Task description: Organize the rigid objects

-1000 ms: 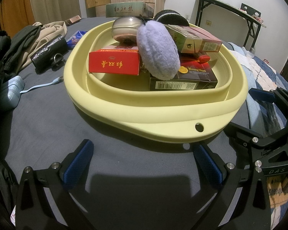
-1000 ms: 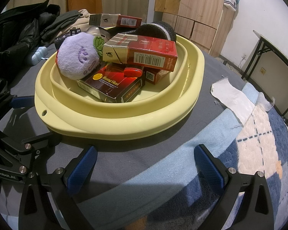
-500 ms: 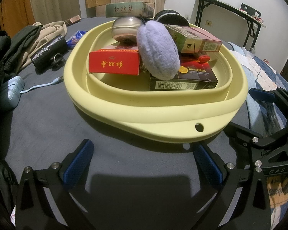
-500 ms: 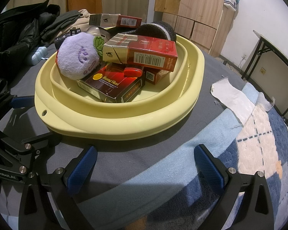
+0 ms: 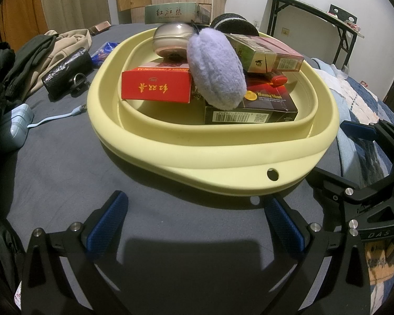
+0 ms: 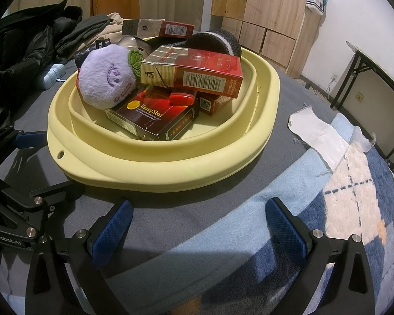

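A pale yellow basin (image 5: 223, 155) (image 6: 170, 162) sits on the grey bed cover. Inside lie a red box (image 5: 157, 88), a dark Huang Shan box (image 5: 265, 105) (image 6: 155, 115), a red-and-gold carton (image 6: 194, 72) (image 5: 265, 55), a purple plush toy (image 5: 215, 71) (image 6: 107, 81), a round metal tin (image 5: 173, 39) and a dark slipper (image 6: 212, 43). My left gripper (image 5: 197, 225) is open and empty just before the basin's near rim. My right gripper (image 6: 199, 223) is open and empty before the rim on its side.
Clothes (image 5: 39, 55), a black pouch (image 5: 65, 71), a pale blue charger with cable (image 5: 13, 126) lie left of the basin. A green box (image 5: 173, 13) stands behind it. A blue checked blanket (image 6: 341, 210) and white cloth (image 6: 320, 134) lie right. A folding table (image 5: 315, 18) stands beyond.
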